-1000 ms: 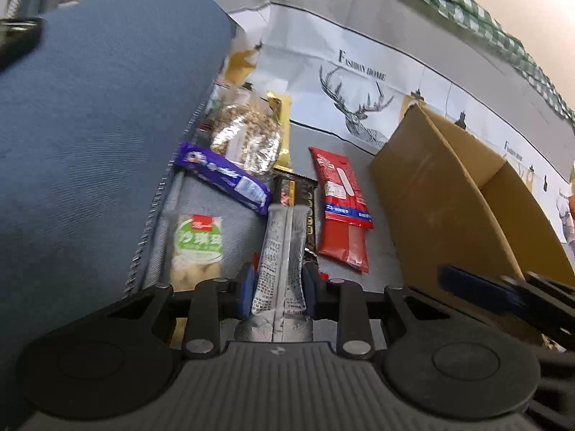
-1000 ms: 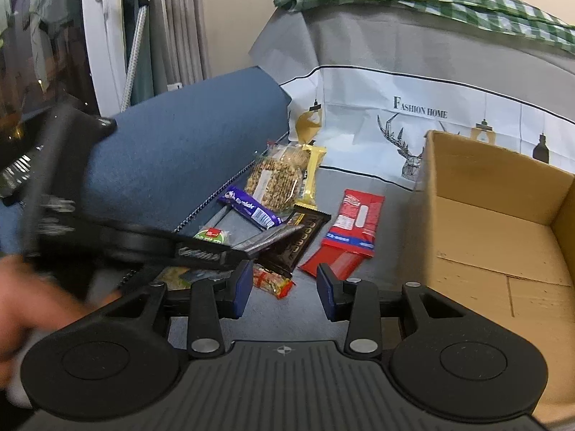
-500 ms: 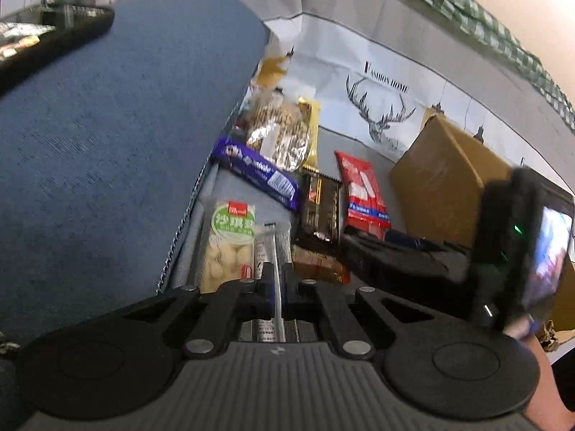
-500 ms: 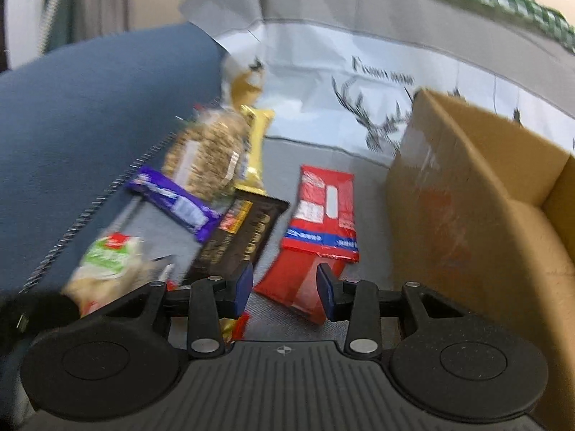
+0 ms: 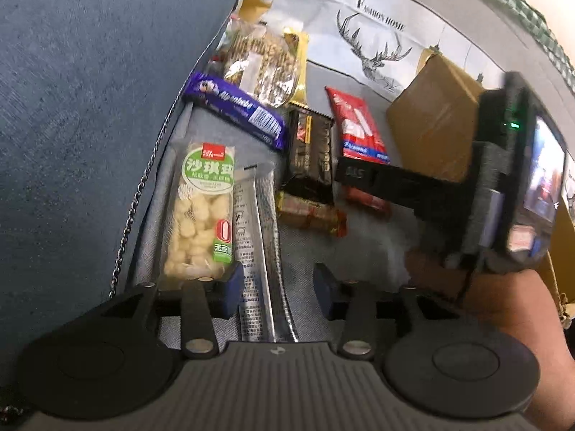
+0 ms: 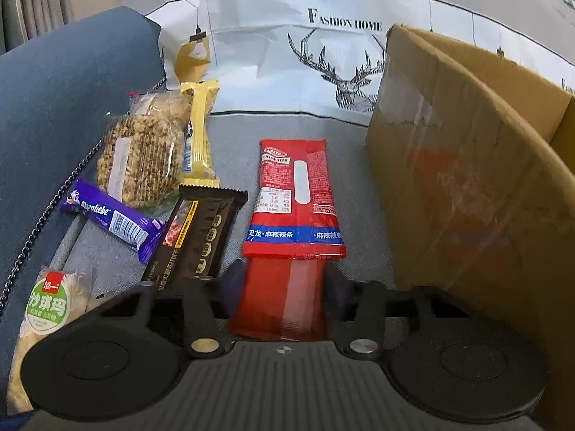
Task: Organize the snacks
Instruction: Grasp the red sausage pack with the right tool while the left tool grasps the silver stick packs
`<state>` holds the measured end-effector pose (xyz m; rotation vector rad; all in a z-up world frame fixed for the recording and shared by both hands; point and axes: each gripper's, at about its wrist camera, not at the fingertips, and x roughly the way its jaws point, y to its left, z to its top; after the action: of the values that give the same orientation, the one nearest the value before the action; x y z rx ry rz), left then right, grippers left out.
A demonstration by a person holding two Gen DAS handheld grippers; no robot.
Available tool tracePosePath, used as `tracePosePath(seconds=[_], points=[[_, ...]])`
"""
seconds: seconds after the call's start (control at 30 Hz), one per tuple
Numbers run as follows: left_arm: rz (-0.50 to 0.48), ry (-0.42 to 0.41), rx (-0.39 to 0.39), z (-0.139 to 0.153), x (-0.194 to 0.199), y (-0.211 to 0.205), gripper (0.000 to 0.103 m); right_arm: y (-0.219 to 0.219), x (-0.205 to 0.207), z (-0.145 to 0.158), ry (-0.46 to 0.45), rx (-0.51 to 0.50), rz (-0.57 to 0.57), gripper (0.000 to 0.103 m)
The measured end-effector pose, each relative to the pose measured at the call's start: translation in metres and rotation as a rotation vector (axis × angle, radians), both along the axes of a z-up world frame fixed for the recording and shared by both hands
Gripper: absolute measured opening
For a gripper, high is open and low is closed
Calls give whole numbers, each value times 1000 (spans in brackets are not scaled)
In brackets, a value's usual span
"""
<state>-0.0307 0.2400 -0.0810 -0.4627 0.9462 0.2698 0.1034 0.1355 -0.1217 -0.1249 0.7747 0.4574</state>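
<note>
A: In the left wrist view, the left gripper is seen released, its blue pads spread well apart. The silver packet lies flat between them on the grey sofa seat, touched by neither pad as far as can be told.

B: And the risk there?

A: The green-label packet lies just beside the silver one, touching it. If the fingers are closed without being centred, the left pad could be caught on that packet's edge and both could be dragged. The silver film also looks slippery, so a thin pinch could be lost.

B: What is shown in the right wrist view?

A: The right gripper is held low over the near end of the red packet, with the jaws spread on either side of it. Nothing is clamped yet. The cardboard box stands just right of it, well within reach.

B: What could be spoiled there?

A: The packet is wide and flat, so it may be buckled rather than lifted when the pads are brought together. The dark chocolate bar lies just beside it and could be nudged. The box wall is tall, and a low carry could be stopped against it.

B: Anything shared?

A: In the left view the right gripper is seen close by, so the two could be knocked together.
</note>
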Motion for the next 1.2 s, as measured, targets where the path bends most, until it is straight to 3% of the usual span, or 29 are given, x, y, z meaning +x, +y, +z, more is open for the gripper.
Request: tracePosePath(seconds=[0.17, 0.33, 0.4, 0.47, 0.7, 0.87, 1.07, 1.2], points=[[22, 33, -51, -6, 1, 9, 50, -9, -6, 7, -11, 14, 31, 42], [18, 46, -40, -5, 2, 7, 49, -17, -26, 28, -40, 1, 113, 42], [22, 51, -33, -5, 2, 6, 44, -23, -35, 38, -45, 2, 147, 42], [28, 59, -20, -5, 3, 6, 33, -31, -46, 49, -47, 4, 179, 42], [32, 54, -39, -5, 2, 7, 28, -64, -87, 72, -8, 14, 297, 42], [22, 43, -62, -3, -4, 7, 25, -86, -124, 63, -3, 19, 367, 42], [-18, 66, -89, -2, -9, -1, 25, -103, -140, 35, 21, 14, 364, 43], [-71, 94, -45, -2, -8, -12, 27, -104, -138, 21, 35, -10, 390, 47]])
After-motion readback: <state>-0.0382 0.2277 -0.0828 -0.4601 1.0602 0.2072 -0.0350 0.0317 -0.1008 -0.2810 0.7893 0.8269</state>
